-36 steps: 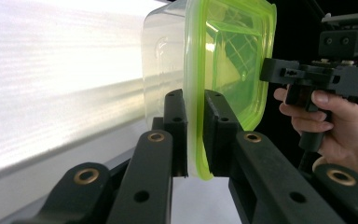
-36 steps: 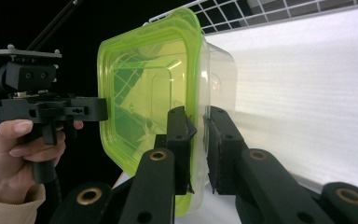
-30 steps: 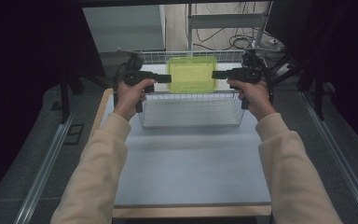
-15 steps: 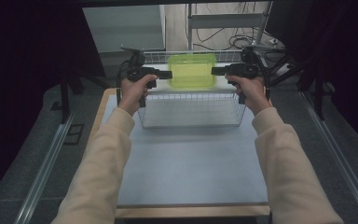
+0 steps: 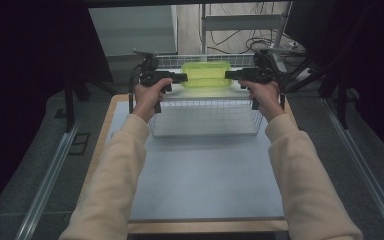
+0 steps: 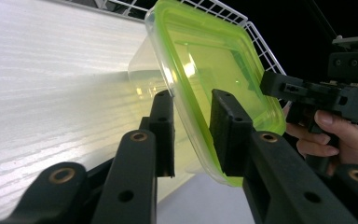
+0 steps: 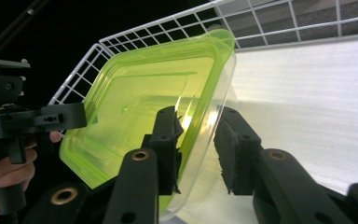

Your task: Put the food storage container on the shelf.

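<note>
**One green-lidded container, two grippers, one wire basket**

So there was exactly one food container [image 5: 206, 75] in play, a clear plastic tub with a lime-green lid. It sat at the far end of the single white wire basket [image 5: 205, 117], up near the back wall of the mesh, and the basket stood on the pale mat [image 5: 205, 185] covering the table. Nothing else was lying in the basket as far as the high view showed.

Two grippers were on it, one per hand. The left gripper [image 5: 180, 77] came in from the container's left end, the right gripper [image 5: 231, 76] from its right end, both roughly level and pointing at each other.

In the left gripper view the container's rim [image 6: 193, 116] ran between the two black jaws, but there was a visible gap on both sides, so the jaws stood apart and weren't pinching it. They had just been opening. Same story in the right gripper view: the lid edge and clear wall [image 7: 200, 140] sat in the gap between the jaws, one jaw close against the lid, the other clearly off the plastic. Those jaws had just been opening too, loose around the rim rather than clamped.

The person's two cream sleeves [image 5: 115, 175] reached up from the bottom of the high view.
</note>
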`<state>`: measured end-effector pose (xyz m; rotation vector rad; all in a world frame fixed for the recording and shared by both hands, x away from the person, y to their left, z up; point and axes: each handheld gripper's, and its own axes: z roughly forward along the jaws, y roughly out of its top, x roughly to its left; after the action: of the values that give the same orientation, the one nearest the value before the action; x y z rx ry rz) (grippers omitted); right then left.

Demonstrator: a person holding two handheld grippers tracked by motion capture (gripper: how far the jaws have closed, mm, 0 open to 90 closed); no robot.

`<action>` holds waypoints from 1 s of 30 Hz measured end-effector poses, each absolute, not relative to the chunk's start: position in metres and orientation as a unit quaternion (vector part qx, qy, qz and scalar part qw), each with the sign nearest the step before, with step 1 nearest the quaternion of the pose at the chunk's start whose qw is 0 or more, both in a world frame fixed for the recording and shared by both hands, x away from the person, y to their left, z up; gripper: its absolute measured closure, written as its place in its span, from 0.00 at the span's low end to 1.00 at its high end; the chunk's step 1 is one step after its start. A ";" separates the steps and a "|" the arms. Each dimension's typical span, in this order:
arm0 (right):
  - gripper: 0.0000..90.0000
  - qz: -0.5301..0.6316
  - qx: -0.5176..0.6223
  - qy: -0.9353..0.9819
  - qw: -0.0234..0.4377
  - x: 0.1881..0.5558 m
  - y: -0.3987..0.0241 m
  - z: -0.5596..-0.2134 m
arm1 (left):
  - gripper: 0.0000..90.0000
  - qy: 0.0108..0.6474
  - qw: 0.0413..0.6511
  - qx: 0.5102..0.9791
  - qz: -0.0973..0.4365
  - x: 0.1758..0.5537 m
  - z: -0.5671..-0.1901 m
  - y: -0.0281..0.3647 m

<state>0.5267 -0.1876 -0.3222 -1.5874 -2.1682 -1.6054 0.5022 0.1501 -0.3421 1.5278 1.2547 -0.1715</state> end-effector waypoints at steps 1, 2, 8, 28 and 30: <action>0.72 -0.510 -0.507 -0.695 0.002 0.527 -0.187 -0.322 | 0.75 0.529 0.548 0.644 -0.071 0.503 -0.343 0.150; 0.70 -0.509 -0.508 -0.695 -0.002 0.527 -0.186 -0.322 | 0.74 0.529 0.549 0.644 -0.069 0.503 -0.343 0.150; 0.60 -0.506 -0.511 -0.695 -0.017 0.525 -0.186 -0.322 | 0.55 0.533 0.552 0.640 -0.045 0.501 -0.338 0.149; 0.43 -0.530 -0.455 -0.714 -0.052 0.483 -0.203 -0.295 | 0.33 0.507 0.577 0.640 -0.011 0.446 -0.318 0.165; 0.42 -0.536 -0.448 -0.714 -0.046 0.476 -0.207 -0.295 | 0.32 0.501 0.579 0.643 -0.010 0.436 -0.318 0.167</action>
<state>0.4757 -0.2067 -0.2951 -1.4498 -2.3106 -1.7349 0.4364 0.1669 -0.3177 1.5044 1.1719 -0.0245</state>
